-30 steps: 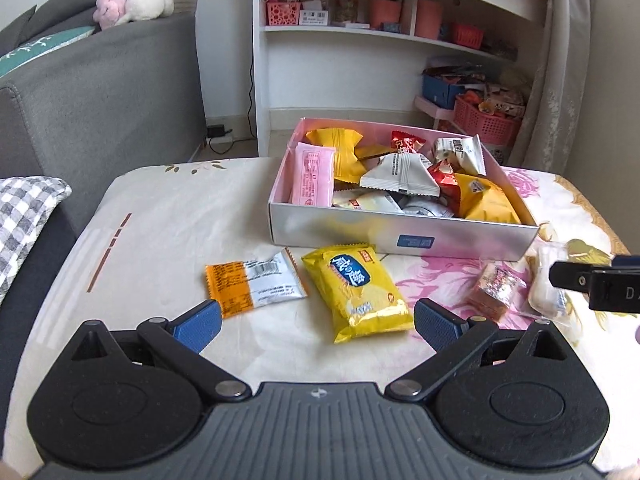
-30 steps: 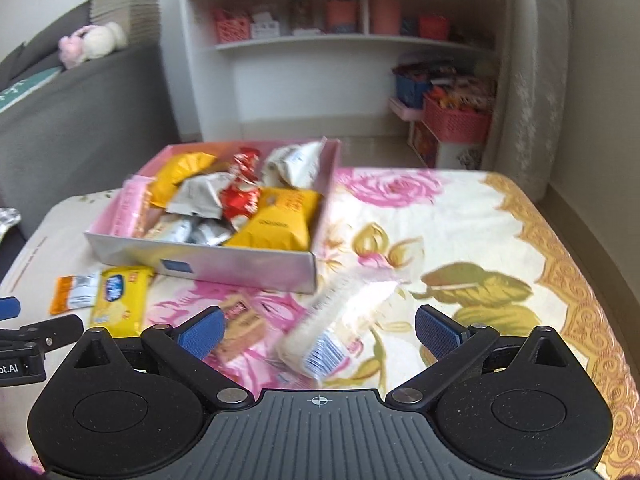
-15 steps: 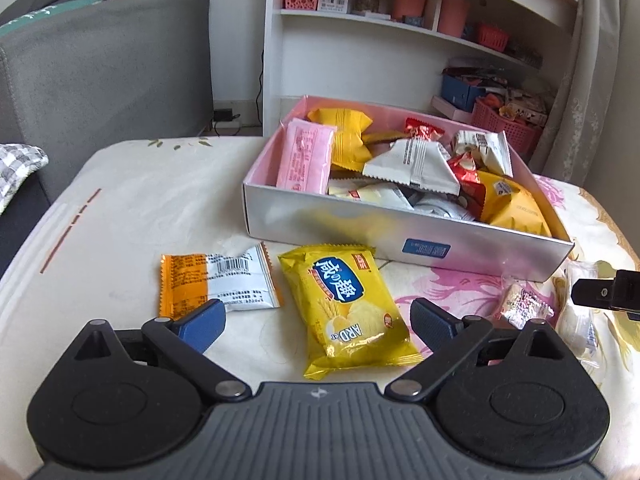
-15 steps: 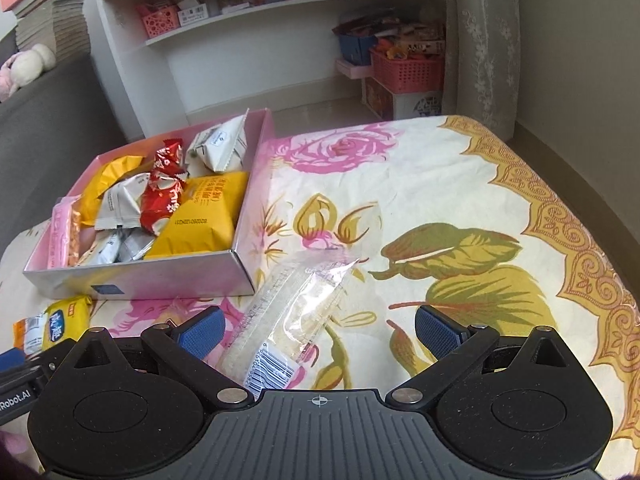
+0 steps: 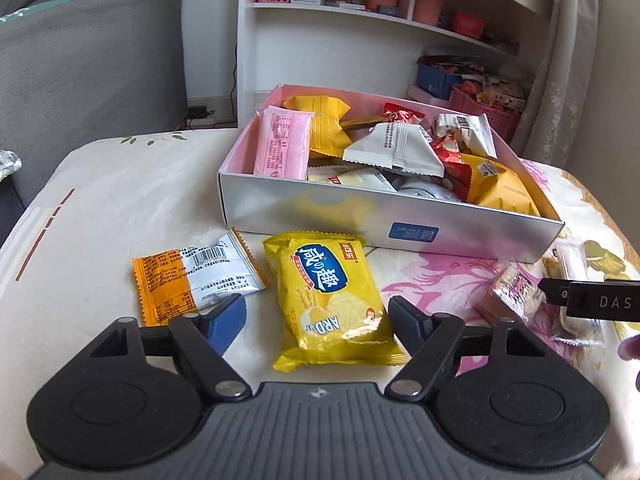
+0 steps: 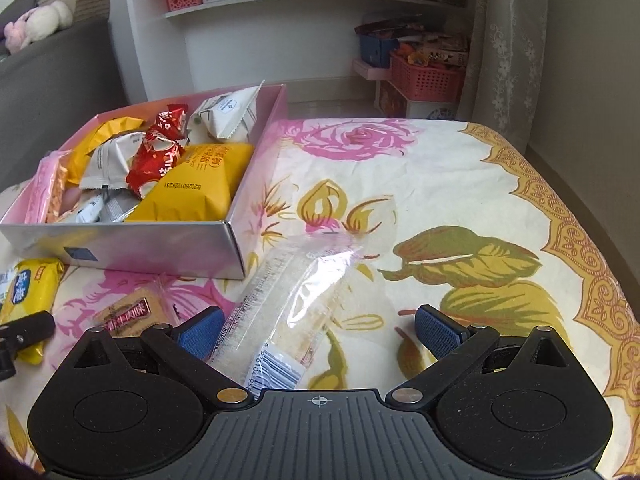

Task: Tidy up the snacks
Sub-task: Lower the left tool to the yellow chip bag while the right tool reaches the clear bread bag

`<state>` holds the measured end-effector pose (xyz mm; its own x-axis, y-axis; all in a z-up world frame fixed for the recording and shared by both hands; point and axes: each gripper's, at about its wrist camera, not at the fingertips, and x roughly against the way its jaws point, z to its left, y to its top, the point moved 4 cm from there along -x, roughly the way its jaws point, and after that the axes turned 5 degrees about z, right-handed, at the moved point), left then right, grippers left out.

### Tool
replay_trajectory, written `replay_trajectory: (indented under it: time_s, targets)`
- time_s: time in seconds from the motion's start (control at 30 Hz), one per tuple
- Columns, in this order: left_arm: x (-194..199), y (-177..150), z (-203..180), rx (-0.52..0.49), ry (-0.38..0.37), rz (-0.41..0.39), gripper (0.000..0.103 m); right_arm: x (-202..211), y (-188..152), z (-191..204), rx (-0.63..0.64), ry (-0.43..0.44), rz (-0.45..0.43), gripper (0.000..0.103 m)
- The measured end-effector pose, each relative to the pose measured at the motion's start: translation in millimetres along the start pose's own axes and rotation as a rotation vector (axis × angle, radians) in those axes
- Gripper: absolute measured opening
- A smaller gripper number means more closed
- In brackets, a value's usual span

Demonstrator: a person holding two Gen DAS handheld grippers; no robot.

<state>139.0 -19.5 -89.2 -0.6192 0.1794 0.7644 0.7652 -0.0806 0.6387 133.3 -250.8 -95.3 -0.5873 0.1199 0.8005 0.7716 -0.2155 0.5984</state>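
Your left gripper (image 5: 316, 320) is hovering low over the tablecloth with its jaws apart; they have just been closing in, and the yellow biscuit packet (image 5: 334, 298) is lying between them, the right pad nearly at its edge, the left pad still clear of it. The left finger is reaching over the corner of the orange-and-white sachet (image 5: 192, 276), which is lying just beside the packet. Beyond both, the near wall of the silver snack box (image 5: 304, 210) is blocking the way forward, and you are finding bare cloth only to the left of the sachet.

Your right gripper (image 6: 318, 330) is holding its jaws spread wide, clamping nothing. The clear-wrapped long pastry (image 6: 288, 300) is lying tilted between them, close against the left pad, with wide room on the right side. Just left of that pad the small brown cake packet (image 6: 132, 312) is sitting on the cloth, and the box corner (image 6: 236, 248) is standing near the pastry's far end. To the right, the floral tablecloth (image 6: 500, 184) is running open up to its gold-bordered edge.
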Motion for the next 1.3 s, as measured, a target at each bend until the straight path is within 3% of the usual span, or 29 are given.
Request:
replay_trajectory:
  time_s: [0.2, 0.43, 0.63, 0.73, 0.93, 1.13, 1.3]
  targets:
    - [6.0, -3.5, 11.9, -0.032, -0.038, 0.011, 0.066, 6.4, -8.2, -15.9, 0.069, 0.023, -0.026, 0.102]
    - [5.5, -5.2, 9.8, -0.069, -0.058, -0.006, 0.073, 10.1, -13.6, -18.0, 0.132, 0.073, -0.046, 0.102]
    - [0.8, -0.9, 2.9, -0.074, -0.072, -0.014, 0.068, 9.4, -12.6, -7.2, 0.157, 0.089, -0.054, 0.1]
    - [1.1, -0.8, 1.6, -0.076, -0.066, -0.015, 0.059, 9.3, -12.0, -5.5, 0.155, 0.091, -0.058, 0.098]
    - [3.1, -0.2, 4.7, -0.05, -0.061, 0.0, 0.055, 12.1, -10.2, -4.4, 0.148, 0.106, -0.06, 0.082]
    - [4.7, 2.1, 3.2, -0.026, -0.062, 0.015, 0.052, 15.6, -7.6, -0.6, 0.158, 0.135, -0.058, 0.045]
    - [7.8, 4.0, 0.7, -0.017, -0.08, 0.019, 0.049, 16.2, -4.4, -4.2, 0.128, 0.136, -0.046, 0.036]
